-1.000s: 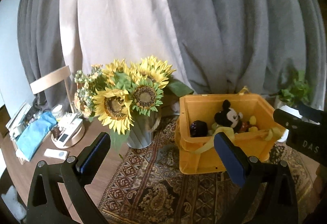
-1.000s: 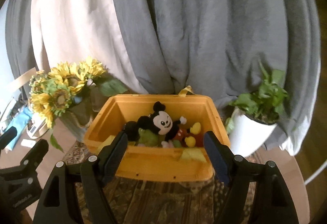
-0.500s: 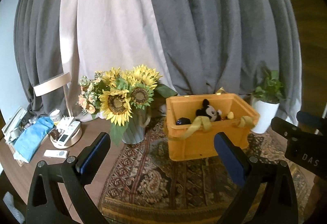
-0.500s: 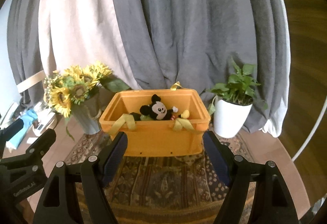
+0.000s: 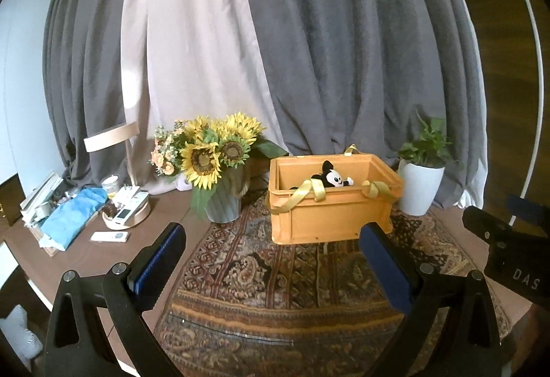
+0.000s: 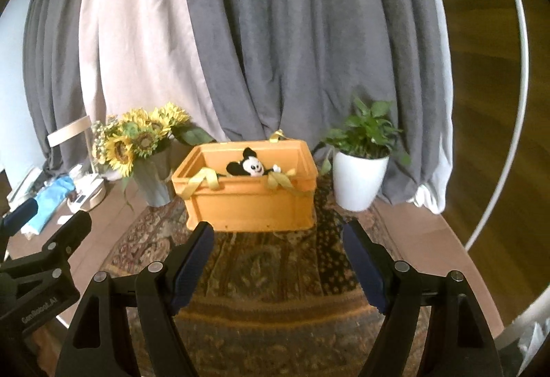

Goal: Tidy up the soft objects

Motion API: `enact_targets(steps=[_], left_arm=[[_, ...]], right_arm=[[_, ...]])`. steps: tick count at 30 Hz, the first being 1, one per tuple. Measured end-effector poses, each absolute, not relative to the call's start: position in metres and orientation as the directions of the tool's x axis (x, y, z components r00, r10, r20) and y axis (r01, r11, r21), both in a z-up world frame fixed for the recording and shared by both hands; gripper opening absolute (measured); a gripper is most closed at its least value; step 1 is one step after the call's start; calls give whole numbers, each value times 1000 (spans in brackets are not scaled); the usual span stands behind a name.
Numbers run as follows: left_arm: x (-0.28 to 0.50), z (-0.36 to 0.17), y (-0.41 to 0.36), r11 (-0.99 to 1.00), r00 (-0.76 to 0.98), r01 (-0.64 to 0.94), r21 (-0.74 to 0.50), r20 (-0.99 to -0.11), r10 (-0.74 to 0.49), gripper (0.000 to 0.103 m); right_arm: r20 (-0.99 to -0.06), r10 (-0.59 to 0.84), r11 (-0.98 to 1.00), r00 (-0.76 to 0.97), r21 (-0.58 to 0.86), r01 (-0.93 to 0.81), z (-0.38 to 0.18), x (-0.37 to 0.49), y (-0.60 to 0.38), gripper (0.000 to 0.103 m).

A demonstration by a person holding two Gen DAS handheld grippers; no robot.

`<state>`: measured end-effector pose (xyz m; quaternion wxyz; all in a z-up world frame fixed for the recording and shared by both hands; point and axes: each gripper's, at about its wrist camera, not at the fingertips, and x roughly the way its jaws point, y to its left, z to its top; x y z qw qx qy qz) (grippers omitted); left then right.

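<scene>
An orange crate stands on a patterned rug. A black and white mouse plush sticks up inside it, and yellow ribbons hang over its front rim. Other contents are hidden by the crate wall. My left gripper is open and empty, well back from the crate. My right gripper is open and empty, also back from the crate over the rug.
A vase of sunflowers stands left of the crate. A white potted plant stands to its right. Clutter with a blue cloth and a round tray lies far left. Grey curtains hang behind.
Both grippers have pulled back and away from the crate, which now looks smaller and farther. The jaws stayed open. The rug and potted plant have come fully into view.
</scene>
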<state>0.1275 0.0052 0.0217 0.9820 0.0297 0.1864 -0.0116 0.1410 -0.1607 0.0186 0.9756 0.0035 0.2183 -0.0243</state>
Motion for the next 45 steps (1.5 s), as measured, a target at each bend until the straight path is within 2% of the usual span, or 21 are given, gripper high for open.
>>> enact_targets(steps=[9, 20, 32, 45], left_arm=[[72, 23, -6, 998, 939, 35, 55, -342, -14, 103], [30, 30, -17, 997, 945, 55, 57, -324, -34, 103], [7, 34, -25, 994, 947, 95, 48, -313, -76, 103], [1, 32, -27, 995, 948, 84, 62, -313, -60, 103]], right_arm=[[-439, -37, 998, 898, 29, 55, 11, 84, -179, 81], [-397, -55, 997, 916, 25, 70, 16, 29, -189, 82], [-381, -61, 996, 922, 36, 81, 19, 1, -198, 84], [-383, -70, 995, 921, 42, 93, 17, -9, -203, 84]])
